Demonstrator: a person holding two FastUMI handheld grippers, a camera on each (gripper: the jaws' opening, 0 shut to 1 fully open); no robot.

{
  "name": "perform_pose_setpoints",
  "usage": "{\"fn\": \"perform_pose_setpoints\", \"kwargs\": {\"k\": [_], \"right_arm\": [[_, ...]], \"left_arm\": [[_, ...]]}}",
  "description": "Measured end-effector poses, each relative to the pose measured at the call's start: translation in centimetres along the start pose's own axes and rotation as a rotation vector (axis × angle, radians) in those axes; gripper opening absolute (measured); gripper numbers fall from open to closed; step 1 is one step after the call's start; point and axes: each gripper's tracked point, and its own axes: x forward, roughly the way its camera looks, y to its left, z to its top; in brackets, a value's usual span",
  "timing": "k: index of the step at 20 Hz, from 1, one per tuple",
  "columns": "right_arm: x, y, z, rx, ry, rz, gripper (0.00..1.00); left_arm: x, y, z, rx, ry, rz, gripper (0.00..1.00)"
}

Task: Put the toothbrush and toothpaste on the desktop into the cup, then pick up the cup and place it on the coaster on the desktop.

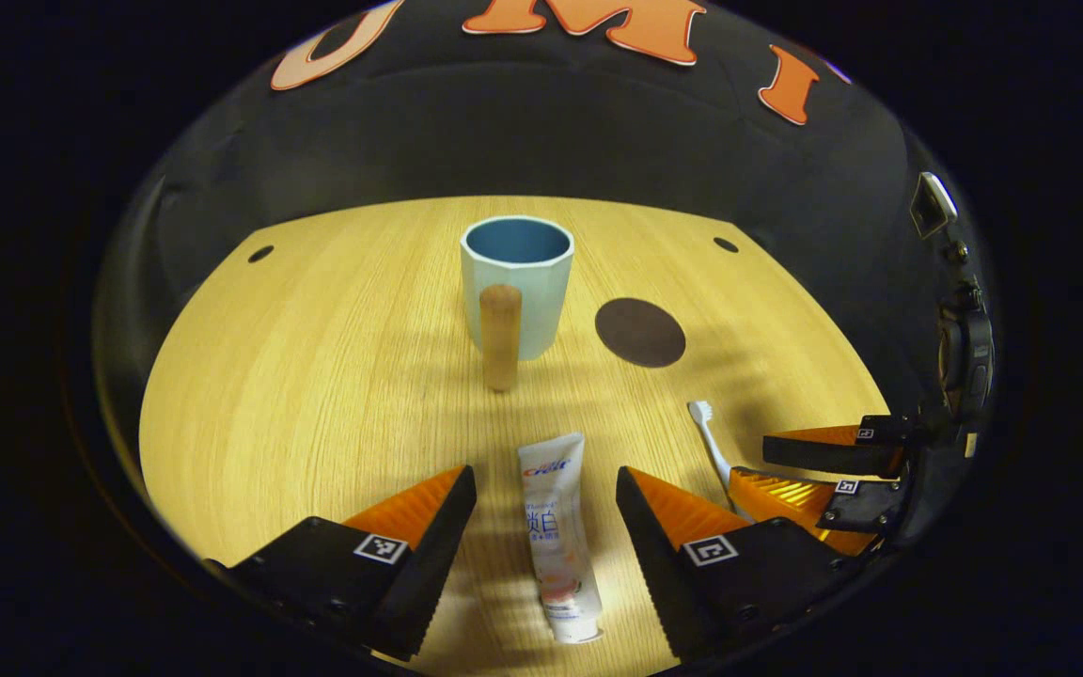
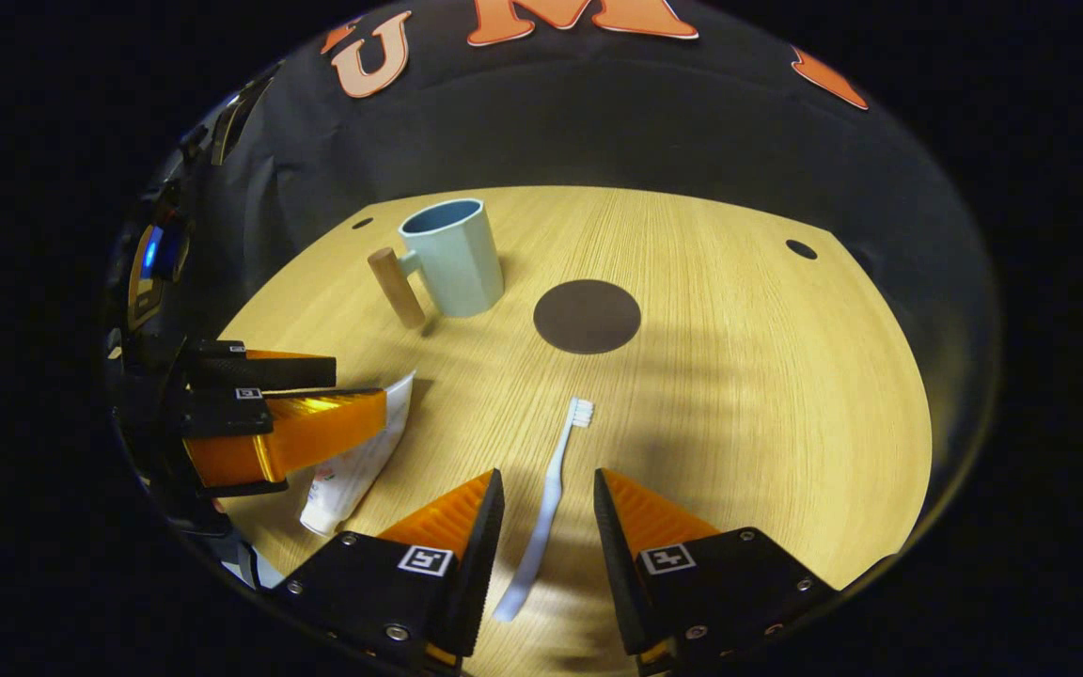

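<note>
left tongs [image 1: 546, 489] hanging wide open astride toothpaste [image 1: 557, 536], tube lying lengthwise between the jaws | right tongs [image 2: 549, 494] open, empty, straddling toothbrush [image 2: 546, 503], bristles pointing away | cup [image 1: 517, 282] standing beyond on tabletop [image 1: 316, 376]

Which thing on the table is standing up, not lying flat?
The blue cup with the wooden handle stands upright. The toothpaste and toothbrush lie flat, and so does the round dark coaster.
</note>
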Motion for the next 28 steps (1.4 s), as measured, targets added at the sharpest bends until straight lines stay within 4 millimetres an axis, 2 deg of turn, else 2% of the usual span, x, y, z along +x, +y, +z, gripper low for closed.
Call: {"fn": "perform_pose_setpoints", "kwargs": {"k": [2, 4, 6, 7, 8, 9, 10, 11, 12, 14, 17, 19, 21, 24, 28], "right_arm": [[0.0, 0.5, 0.0, 0.002, 0.036, 0.013, 0.52], [0.0, 0.2, -0.1, 0.011, 0.07, -0.005, 0.47], [-0.3, 0.6, 0.9, 0.026, 0.07, 0.0, 0.4], [-0.3, 0.6, 1.7, 0.04, 0.061, 0.0, 0.34], [0.0, 0.3, 1.8, 0.046, 0.064, -0.009, 0.31], [0.1, 0.0, 1.9, 0.035, 0.053, -0.02, 0.22], [0.3, 0.1, 1.2, 0.018, 0.045, -0.026, 0.16], [0.1, 0.6, 1.3, 0.009, 0.036, -0.024, 0.1], [-0.1, 1.2, 1.3, 0.007, 0.032, -0.012, 0.09], [0.5, 2.1, 1.5, 0.038, 0.014, 0.021, 0.07], [0.6, 1.4, 1.9, 0.098, -0.023, 0.04, 0.05], [-0.5, 0.5, 2.7, 0.125, -0.064, 0.049, 0.05], [-1.3, -0.3, 3.4, 0.128, -0.107, 0.041, 0.05], [-1.8, 0.1, 4.3, 0.149, -0.169, 0.07, 0.05], [-3.9, -0.2, 6.8, 0.153, -0.296, 0.085, 0.05]], "left_arm": [[0.3, -0.2, -0.3, -0.016, 0.054, -0.019, 0.84], [0.2, -0.5, -0.3, -0.033, 0.105, -0.045, 0.84], [0.2, -0.6, -1.4, -0.063, 0.151, -0.056, 0.87], [0.1, -0.2, -1.3, -0.059, 0.147, -0.04, 0.65], [0.2, -0.2, -1.2, -0.067, 0.155, -0.038, 0.58], [0.4, -0.3, -1.5, -0.066, 0.162, -0.032, 0.55], [0.5, -0.4, -2.1, -0.078, 0.175, -0.032, 0.55], [0.3, -0.5, -1.6, -0.085, 0.176, -0.032, 0.43], [0.4, -1.0, -1.4, -0.097, 0.173, -0.055, 0.31], [0.4, -1.6, -1.2, -0.12, 0.165, -0.088, 0.19], [0.4, -2.7, -1.0, -0.164, 0.138, -0.127, 0.16], [0.3, -1.7, -1.0, -0.173, 0.124, -0.104, 0.16], [-0.2, -1.4, -0.3, -0.164, 0.082, -0.109, 0.16], [-0.4, -0.9, 0.6, -0.135, 0.003, -0.131, 0.12], [-1.4, 0.0, 3.1, -0.092, -0.16, -0.136, 0.12]]}}
